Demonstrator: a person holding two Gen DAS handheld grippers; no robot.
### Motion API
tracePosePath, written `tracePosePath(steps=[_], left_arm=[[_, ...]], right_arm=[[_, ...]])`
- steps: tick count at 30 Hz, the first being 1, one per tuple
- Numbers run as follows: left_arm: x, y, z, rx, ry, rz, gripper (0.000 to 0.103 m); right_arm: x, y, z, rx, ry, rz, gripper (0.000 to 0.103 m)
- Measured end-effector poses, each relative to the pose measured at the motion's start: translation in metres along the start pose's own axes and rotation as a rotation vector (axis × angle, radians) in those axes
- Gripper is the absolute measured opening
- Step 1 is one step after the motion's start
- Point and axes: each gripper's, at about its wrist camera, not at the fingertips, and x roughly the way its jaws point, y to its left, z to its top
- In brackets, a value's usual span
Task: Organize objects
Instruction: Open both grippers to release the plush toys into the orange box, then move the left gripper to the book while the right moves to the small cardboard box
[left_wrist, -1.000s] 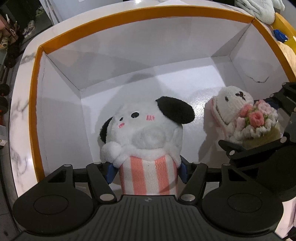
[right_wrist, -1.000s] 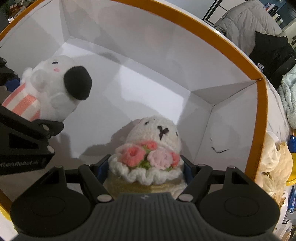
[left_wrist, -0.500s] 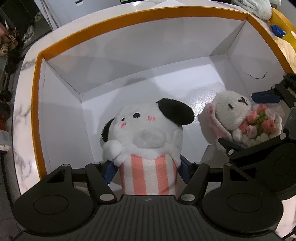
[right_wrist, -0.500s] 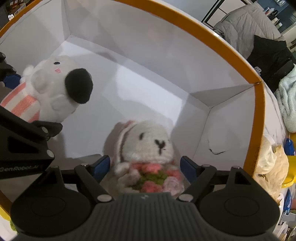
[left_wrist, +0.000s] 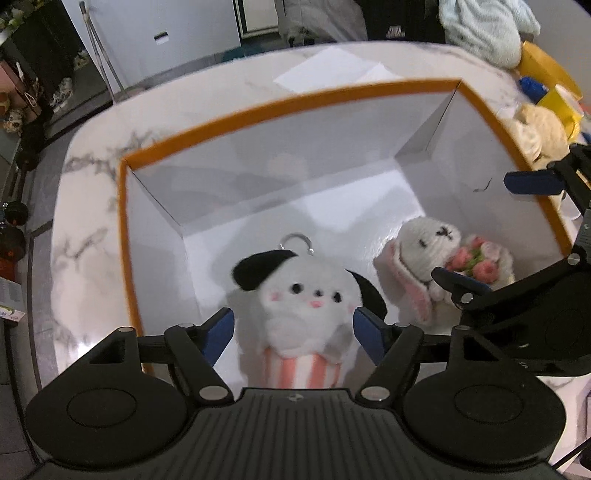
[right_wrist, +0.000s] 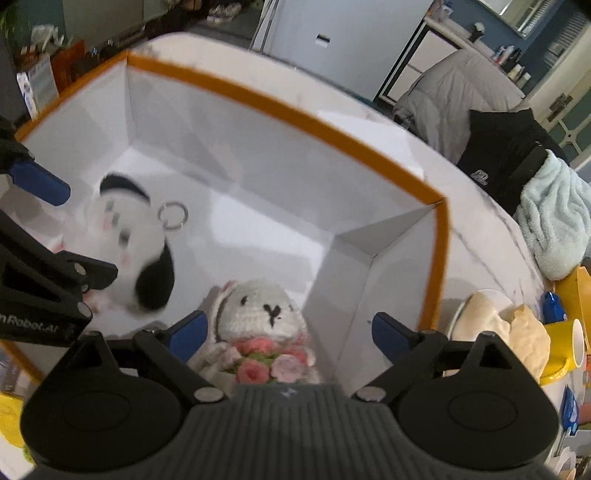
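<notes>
Left gripper (left_wrist: 293, 329) jaws opening, clear of striped puppy plush (left_wrist: 306, 314) lying beside crochet bunny (left_wrist: 439, 266) in orange-rimmed box (left_wrist: 258, 110).

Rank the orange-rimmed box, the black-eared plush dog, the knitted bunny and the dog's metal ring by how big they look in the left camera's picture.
1. Orange-rimmed box, by far.
2. Black-eared plush dog.
3. Knitted bunny, smaller, though it sits farther from the camera, so the real difference is unsure.
4. Metal ring, smallest.
</notes>
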Motion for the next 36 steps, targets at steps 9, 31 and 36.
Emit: tracePosePath(steps=[9,31,36], left_arm=[[-0.050,0.000,-0.032,-0.061,-0.114,-0.051,0.084],[-0.001,0.015,-0.193,-0.343,-0.285,-0.049,0.091],[0.017,0.013,-0.175,-0.362,-0.292,-0.064,0.090]], right_arm=[[-0.061,-0.003,-0.022,0.091,-0.120,0.072,0.098],[-0.109,0.064,-0.245,0.433,-0.338,0.195,0.102],[-0.111,0.066,-0.255,0.453,-0.343,0.199,0.102]])
